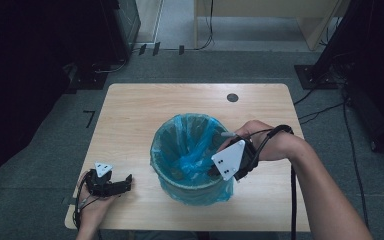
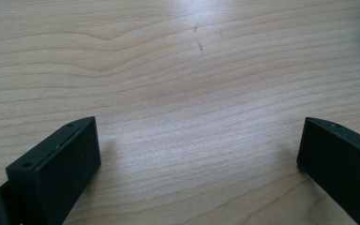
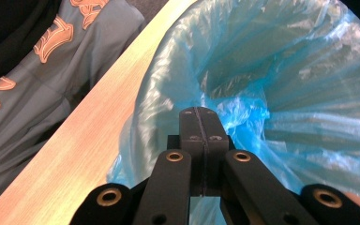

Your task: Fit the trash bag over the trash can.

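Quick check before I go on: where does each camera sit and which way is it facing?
High view: above the near edge, looking forward and down on the light wooden table; both forearms enter from below.
Left gripper view: rides the left gripper, facing bare tabletop between open jaws.
Right gripper view: rides the right gripper, jaws shut, facing the blue plastic bin liner.
High and right gripper views share the liner.
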A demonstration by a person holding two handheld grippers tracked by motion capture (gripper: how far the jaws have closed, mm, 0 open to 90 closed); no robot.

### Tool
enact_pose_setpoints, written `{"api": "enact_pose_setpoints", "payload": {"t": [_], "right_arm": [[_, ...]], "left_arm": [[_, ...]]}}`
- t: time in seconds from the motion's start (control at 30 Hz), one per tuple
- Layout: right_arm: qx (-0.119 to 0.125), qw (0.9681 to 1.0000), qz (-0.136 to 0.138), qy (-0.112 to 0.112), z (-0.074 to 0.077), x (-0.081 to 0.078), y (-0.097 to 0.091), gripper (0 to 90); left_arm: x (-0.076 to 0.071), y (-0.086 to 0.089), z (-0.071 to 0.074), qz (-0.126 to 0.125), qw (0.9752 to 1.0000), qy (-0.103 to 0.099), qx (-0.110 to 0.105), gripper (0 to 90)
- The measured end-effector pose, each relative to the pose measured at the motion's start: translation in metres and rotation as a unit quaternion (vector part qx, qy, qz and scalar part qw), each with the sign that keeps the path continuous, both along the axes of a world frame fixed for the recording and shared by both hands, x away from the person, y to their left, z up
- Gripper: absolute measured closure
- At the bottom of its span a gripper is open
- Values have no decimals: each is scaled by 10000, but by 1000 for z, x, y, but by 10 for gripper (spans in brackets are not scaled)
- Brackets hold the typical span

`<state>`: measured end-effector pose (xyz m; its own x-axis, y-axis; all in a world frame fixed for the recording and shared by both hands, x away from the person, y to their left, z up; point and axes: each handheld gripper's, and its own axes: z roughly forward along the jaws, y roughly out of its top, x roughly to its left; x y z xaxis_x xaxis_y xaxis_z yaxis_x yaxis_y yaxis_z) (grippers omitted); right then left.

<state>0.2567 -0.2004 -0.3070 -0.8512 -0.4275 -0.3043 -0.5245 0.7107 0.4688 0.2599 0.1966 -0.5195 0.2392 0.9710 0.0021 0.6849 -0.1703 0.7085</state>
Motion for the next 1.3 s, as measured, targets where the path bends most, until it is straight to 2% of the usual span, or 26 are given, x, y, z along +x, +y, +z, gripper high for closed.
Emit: {"api": "enact_pose_setpoints", "payload": {"t": [0.3, 0.5, 0.73, 0.93, 1.07, 1.3], "right_arm": [[190, 9998, -118, -7, 7, -8, -27, 900], [217, 9996, -191, -21, 11, -14, -43, 900], [240, 9993, -287, -11, 6, -20, -60, 900], [151, 9991, -339, 189, -4, -23, -71, 900], [1, 9990, -282, 347, -12, -26, -74, 900], [-118, 9977, -353, 568, -24, -27, -78, 900]], "left_arm": [[0, 0, 0, -1, 10000, 1, 1, 0], [0, 0, 0, 0, 10000, 0, -1, 0], [0, 0, 0, 12, 10000, 2, 2, 0], [0, -1, 0, 22, 10000, 1, 2, 0], [0, -1, 0, 25, 10000, 0, 1, 0], [0, -1, 0, 27, 10000, -1, 2, 0]]}}
